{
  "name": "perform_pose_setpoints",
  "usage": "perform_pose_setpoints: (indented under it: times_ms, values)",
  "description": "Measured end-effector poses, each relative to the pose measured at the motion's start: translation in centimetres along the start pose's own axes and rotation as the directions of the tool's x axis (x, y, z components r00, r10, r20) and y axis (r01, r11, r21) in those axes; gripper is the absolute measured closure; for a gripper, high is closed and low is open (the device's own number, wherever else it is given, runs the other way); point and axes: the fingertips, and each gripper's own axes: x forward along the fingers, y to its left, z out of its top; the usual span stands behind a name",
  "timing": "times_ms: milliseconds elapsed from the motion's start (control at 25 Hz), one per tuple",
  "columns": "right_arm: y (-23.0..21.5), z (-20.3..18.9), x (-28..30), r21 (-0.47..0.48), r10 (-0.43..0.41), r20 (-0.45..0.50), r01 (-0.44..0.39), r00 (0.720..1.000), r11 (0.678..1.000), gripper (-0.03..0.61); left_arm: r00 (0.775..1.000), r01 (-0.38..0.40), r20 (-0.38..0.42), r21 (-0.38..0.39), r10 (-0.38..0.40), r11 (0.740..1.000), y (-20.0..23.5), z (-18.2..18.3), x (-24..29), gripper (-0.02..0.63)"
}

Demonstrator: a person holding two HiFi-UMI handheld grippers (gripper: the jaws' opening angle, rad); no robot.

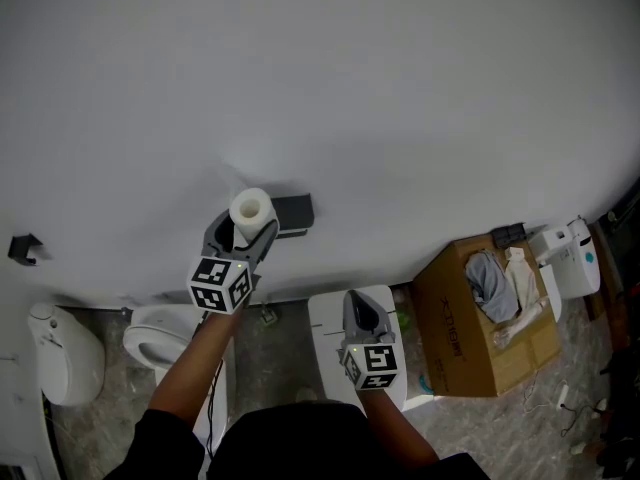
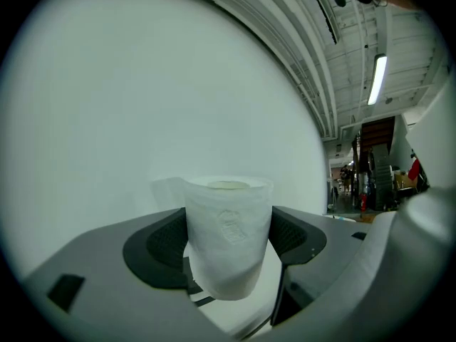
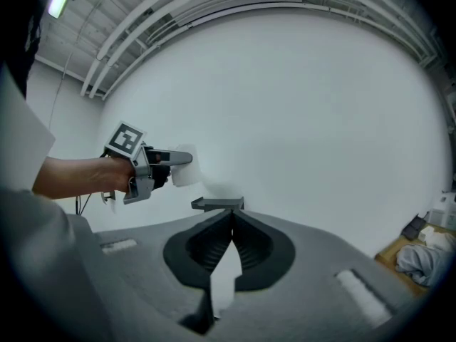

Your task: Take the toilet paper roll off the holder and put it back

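One white toilet paper roll (image 1: 251, 209) pinched in the left tongs (image 1: 247, 236) — off the single dark grey wall holder (image 1: 293, 211), just beside it; right tongs (image 3: 231, 223) pressed together, empty — one brown cardboard box (image 1: 455, 338) holds crumpled cloths (image 1: 490, 283)

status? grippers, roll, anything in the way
Left gripper shut on toilet paper roll, roll upright, off the holder. Right gripper shut, empty. Nothing between roll and holder.

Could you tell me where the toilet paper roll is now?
Head view, centre-left: the toilet paper roll sits upright in the left gripper, just left of the wall holder.
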Motion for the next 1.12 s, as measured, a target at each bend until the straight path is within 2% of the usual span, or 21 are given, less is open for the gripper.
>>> perform_pose_setpoints:
  times_ms: [320, 600, 800, 1120]
  values:
    - [2.1, 0.6, -1.2, -0.013, 0.009, 0.003, -0.009, 1.0, 1.0, 0.58, 0.998, -0.057, 0.009, 0.023, 0.057, 0.998, 1.0, -1.0, -10.2, 0.273]
    - [6.0, 0.9, -1.2, -0.03, 0.045, 0.004, -0.045, 0.999, 0.999, 0.58, 0.993, -0.12, -0.025, -0.023, 0.119, 0.993, 1.8, -5.1, -16.7, 0.273]
    - [8.4, 0.6, -1.1, -0.039, 0.067, -0.008, -0.067, 0.998, 0.997, 0.58, 0.988, -0.148, -0.052, -0.063, 0.145, 0.987, 2.8, -7.5, -18.9, 0.273]
    - [10.1, 0.9, -1.6, -0.084, 0.065, -0.006, -0.066, 0.998, 0.994, 0.58, 0.984, -0.152, -0.105, -0.05, 0.147, 0.987, 3.2, -8.8, -20.2, 0.273]
